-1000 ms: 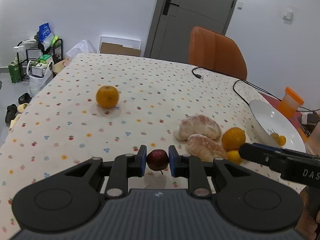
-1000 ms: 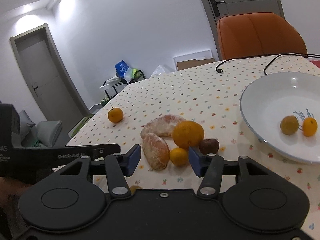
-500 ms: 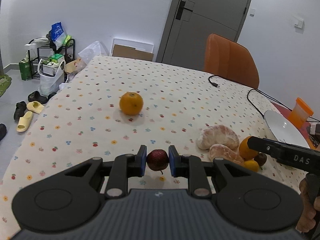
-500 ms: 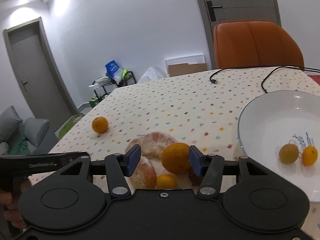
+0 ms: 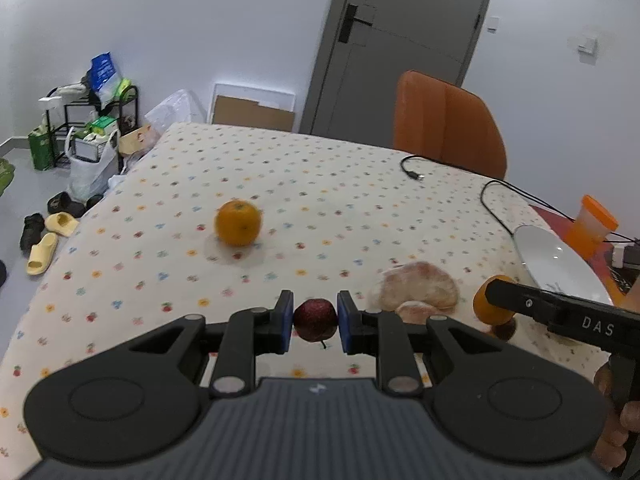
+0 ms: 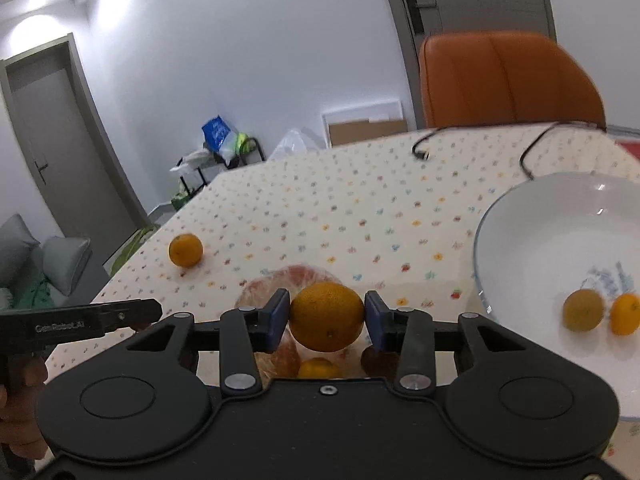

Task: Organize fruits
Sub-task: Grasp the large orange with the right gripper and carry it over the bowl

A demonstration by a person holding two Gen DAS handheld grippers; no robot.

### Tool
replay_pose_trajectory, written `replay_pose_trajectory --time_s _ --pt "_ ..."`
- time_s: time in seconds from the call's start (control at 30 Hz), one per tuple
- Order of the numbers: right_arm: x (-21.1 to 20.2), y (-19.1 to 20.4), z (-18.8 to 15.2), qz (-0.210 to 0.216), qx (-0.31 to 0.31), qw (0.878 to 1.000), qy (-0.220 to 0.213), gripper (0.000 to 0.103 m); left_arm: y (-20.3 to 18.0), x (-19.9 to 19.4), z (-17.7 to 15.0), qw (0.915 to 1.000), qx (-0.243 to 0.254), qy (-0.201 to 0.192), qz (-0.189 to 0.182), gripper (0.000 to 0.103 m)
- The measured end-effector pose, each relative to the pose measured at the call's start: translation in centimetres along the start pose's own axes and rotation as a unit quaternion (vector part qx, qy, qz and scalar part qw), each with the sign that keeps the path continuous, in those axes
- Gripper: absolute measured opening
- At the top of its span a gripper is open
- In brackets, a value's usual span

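Left gripper (image 5: 315, 319) was clamped on a small dark-red, glossy fruit (image 5: 315, 319). Right gripper (image 6: 326, 317) was closed against a dimpled round orange (image 6: 326, 316), white plate (image 6: 532, 240) at 3 o'clock.

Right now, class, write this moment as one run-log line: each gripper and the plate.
left gripper: shut on dark red fruit | right gripper: shut on orange | white plate: two small fruits inside

I see plain white walls (image 5: 200, 32), a grey door (image 5: 404, 40), an orange leather chair (image 5: 448, 124) behind my floral-clothed table (image 5: 320, 184), and a cluttered black metal shelf (image 5: 96, 116).
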State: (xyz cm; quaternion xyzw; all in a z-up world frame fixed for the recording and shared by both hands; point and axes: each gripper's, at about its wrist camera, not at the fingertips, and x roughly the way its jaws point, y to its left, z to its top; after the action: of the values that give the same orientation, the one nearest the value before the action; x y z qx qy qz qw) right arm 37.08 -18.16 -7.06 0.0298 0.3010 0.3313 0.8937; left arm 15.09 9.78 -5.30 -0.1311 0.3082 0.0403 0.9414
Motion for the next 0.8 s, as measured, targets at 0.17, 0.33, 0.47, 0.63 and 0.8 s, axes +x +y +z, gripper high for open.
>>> replay_pose_trajectory --time_s 0.17,0.33,0.47,0.63,0.8 --pt "-1.8 -0.9 0.1 0.006 0.021 1.000 -0.014 0.039 -2.0 0.3 0.2 0.9997 0.018 0.003 -0.018 0.022" --pt "-3.9 -2.0 -0.1 0.000 0.033 0.999 -0.035 0.039 -4.1 0.6 0.5 0.9990 0.034 0.001 -0.028 0.022" --pt "-5.3 -3.1 -0.1 -0.009 0.041 0.998 -0.046 0.039 -5.7 0.6 0.5 0.9981 0.047 -0.003 -0.041 0.022" --pt "-6.7 -4.3 -0.3 -0.023 0.049 0.997 -0.059 0.039 -7.7 0.9 0.4 0.9966 0.063 -0.001 -0.054 0.022" --pt "-7.9 -5.5 -0.7 -0.039 0.058 0.995 -0.066 0.039 -9.3 1.1 0.4 0.9952 0.073 -0.001 -0.065 0.022"
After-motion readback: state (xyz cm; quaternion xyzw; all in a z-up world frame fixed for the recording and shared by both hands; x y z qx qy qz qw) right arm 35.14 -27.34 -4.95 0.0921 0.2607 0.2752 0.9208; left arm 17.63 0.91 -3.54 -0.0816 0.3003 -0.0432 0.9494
